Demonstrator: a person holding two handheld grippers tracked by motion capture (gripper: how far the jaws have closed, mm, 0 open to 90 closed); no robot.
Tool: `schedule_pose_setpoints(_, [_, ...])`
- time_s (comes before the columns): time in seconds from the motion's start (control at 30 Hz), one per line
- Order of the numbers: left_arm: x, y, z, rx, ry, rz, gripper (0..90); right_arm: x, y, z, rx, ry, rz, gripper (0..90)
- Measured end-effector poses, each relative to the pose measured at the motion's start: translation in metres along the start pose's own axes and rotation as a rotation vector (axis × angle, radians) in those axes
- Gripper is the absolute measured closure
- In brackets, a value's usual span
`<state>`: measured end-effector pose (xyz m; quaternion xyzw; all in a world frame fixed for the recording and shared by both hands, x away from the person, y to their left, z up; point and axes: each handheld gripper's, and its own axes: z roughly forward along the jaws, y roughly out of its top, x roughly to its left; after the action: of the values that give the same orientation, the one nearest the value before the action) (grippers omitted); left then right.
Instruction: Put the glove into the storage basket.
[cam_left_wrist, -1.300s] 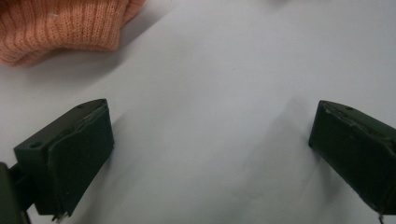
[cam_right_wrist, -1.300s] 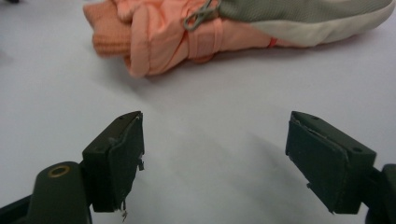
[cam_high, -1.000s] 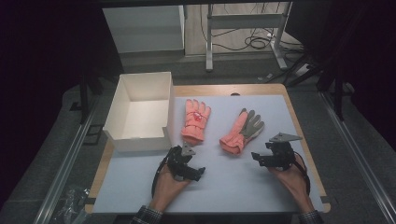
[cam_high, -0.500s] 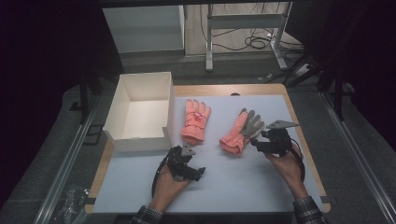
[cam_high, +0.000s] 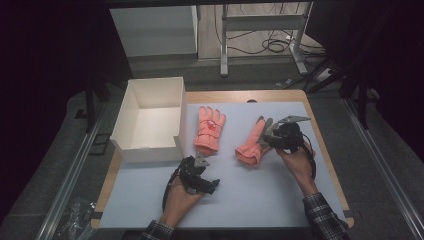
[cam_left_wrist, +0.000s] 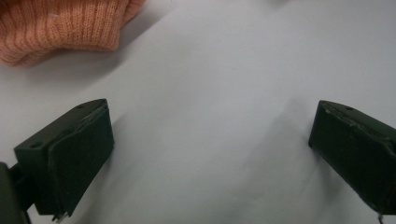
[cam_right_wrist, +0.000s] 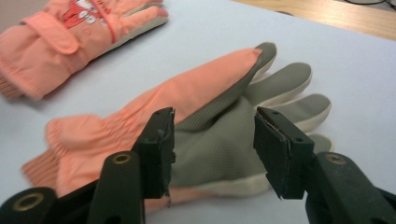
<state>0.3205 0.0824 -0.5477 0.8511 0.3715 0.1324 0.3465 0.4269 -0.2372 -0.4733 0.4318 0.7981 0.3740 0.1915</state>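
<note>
1. While my left gripper (cam_high: 209, 184) rests low on the pale blue table sheet (cam_high: 260, 195), its jaws stand wide apart with nothing between them.
2. Just beyond it I see the ribbed cuff of the orange knit-cuffed glove with a printed back (cam_high: 209, 129).
3. My right gripper (cam_right_wrist: 214, 147) hangs over the orange glove lying grey palm up (cam_right_wrist: 219, 135), jaws partly open, gripping nothing.
4. Farther left stands the white open cardboard box (cam_high: 150, 120).

An orange glove (cam_high: 252, 142) with a grey palm (cam_right_wrist: 219, 140) lies palm-up on the white table cover, fingers pointing away. Its mate (cam_high: 209, 129) lies flat just beside it, back-side up, near the box.
</note>
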Motion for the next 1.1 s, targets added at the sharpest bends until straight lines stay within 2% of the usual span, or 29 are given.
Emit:
schedule_pose_setpoints(0.17, [0.001,0.000,0.000,0.003,0.000,0.009,0.1,-0.003,0.006,0.015,0.009,-0.038,0.017,41.5])
schedule_pose_setpoints(0.33, [0.000,0.000,0.000,0.003,0.000,0.004,0.1,-0.007,0.002,0.034,0.073,-0.088,0.016,37.9])
schedule_pose_setpoints(0.37, [0.000,0.000,0.000,0.003,0.000,0.004,0.1,-0.007,0.002,0.034,0.073,-0.088,0.016,37.9])
schedule_pose_setpoints(0.47, [0.000,0.000,0.000,0.003,0.000,0.005,0.1,-0.010,-0.002,0.045,0.087,-0.062,0.056,37.9])
schedule_pose_setpoints(0.6, [0.001,0.000,0.000,0.003,0.000,0.009,0.1,-0.013,-0.005,0.050,0.093,-0.028,0.085,44.8])
schedule_pose_setpoints(0.7, [0.000,0.000,0.000,0.003,-0.001,0.004,0.1,-0.013,-0.006,0.050,0.094,-0.027,0.095,55.1])
schedule_pose_setpoints(0.77, [0.000,0.000,0.000,0.003,-0.001,0.005,0.1,-0.010,-0.007,0.050,0.098,-0.062,0.062,65.6])
schedule_pose_setpoints(0.87, [0.000,0.000,0.000,0.003,-0.001,0.004,0.1,-0.006,-0.007,0.049,0.095,-0.069,0.049,74.2])
schedule_pose_setpoints(0.93, [0.000,0.000,0.000,0.003,-0.001,0.004,0.1,-0.002,-0.006,0.049,0.096,-0.089,0.012,78.0])
schedule_pose_setpoints(1.0, [0.000,0.000,0.000,0.003,-0.001,-0.002,0.1,0.000,-0.005,0.049,0.096,-0.097,-0.004,80.2])
schedule_pose_setpoints(1.1, [0.000,0.000,0.000,0.003,-0.001,-0.002,0.1,-0.003,-0.004,0.046,0.088,-0.071,0.021,81.4])
